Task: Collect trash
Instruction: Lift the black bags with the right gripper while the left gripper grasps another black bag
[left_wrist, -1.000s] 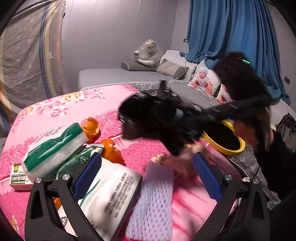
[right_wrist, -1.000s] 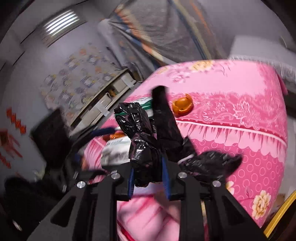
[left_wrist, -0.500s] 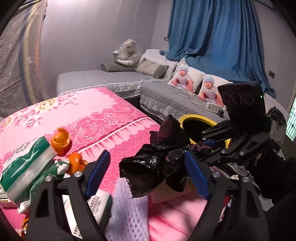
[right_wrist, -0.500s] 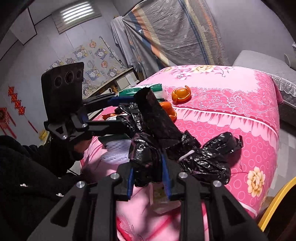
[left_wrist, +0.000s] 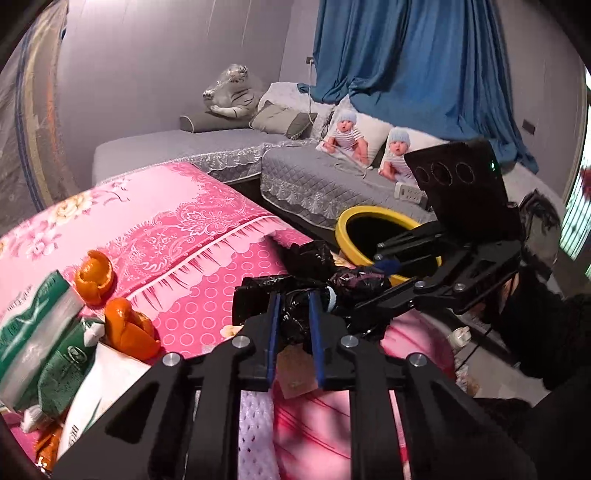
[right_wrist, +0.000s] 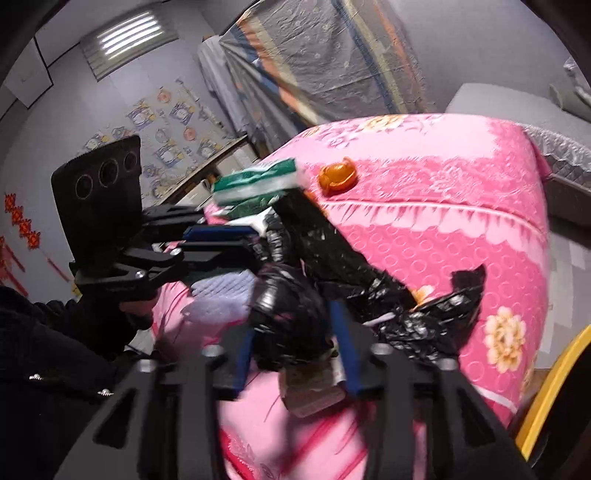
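A crumpled black plastic bag (left_wrist: 295, 291) hangs between both grippers above the pink bedspread (left_wrist: 166, 221). My left gripper (left_wrist: 293, 299) is shut on one end of it. My right gripper (right_wrist: 295, 325) holds the other end (right_wrist: 291, 306), its jaws a little wider than before; it also shows in the left wrist view (left_wrist: 369, 273). A small card or wrapper (right_wrist: 314, 387) lies under the bag. Orange peels (left_wrist: 92, 273) (left_wrist: 129, 325), green-and-white packets (left_wrist: 37, 332) and a white foam net (left_wrist: 255, 435) lie on the bed.
A yellow-rimmed bin (left_wrist: 373, 225) with a black liner stands on the floor beyond the bed's corner; its rim shows in the right wrist view (right_wrist: 554, 387). A grey sofa (left_wrist: 314, 173) with two dolls and blue curtains are behind.
My left gripper was open and has closed on the black bag. My right gripper brought the bag across to it and its jaws have widened slightly.
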